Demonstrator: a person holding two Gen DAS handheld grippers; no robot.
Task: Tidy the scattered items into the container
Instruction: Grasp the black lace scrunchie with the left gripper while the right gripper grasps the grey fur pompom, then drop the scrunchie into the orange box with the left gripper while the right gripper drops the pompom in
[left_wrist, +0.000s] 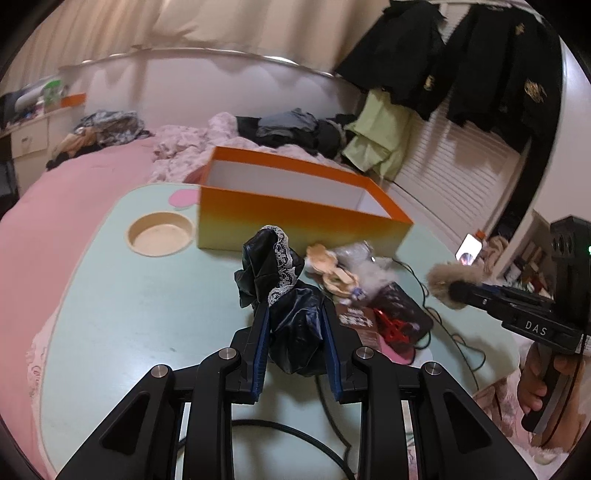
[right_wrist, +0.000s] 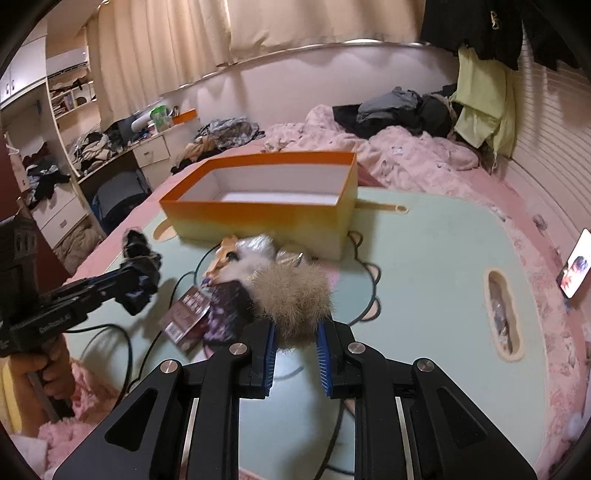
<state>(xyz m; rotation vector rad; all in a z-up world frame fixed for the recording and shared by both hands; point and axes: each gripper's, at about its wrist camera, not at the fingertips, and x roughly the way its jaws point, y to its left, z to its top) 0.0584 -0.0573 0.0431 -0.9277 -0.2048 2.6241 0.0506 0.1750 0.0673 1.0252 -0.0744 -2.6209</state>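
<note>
An open orange box (left_wrist: 295, 225) with a white inside stands at the far side of the pale green table (left_wrist: 147, 306); it also shows in the right wrist view (right_wrist: 258, 221). My left gripper (left_wrist: 295, 321) is shut on a black shiny cloth with white lace trim (left_wrist: 280, 280), held above the table; it shows at the left of the right wrist view (right_wrist: 140, 273). My right gripper (right_wrist: 295, 332) is shut on a brown fur pompom (right_wrist: 291, 295), seen at the right of the left wrist view (left_wrist: 450, 280). A heap of small items (left_wrist: 351, 277) lies before the box.
A dark packet (left_wrist: 402, 310), a red clip (left_wrist: 391, 325) and a brown card (right_wrist: 188, 314) lie on the table with black cables (left_wrist: 454, 339). A round cup recess (left_wrist: 160, 234) is left of the box. A phone (right_wrist: 576, 269) rests on the pink bed.
</note>
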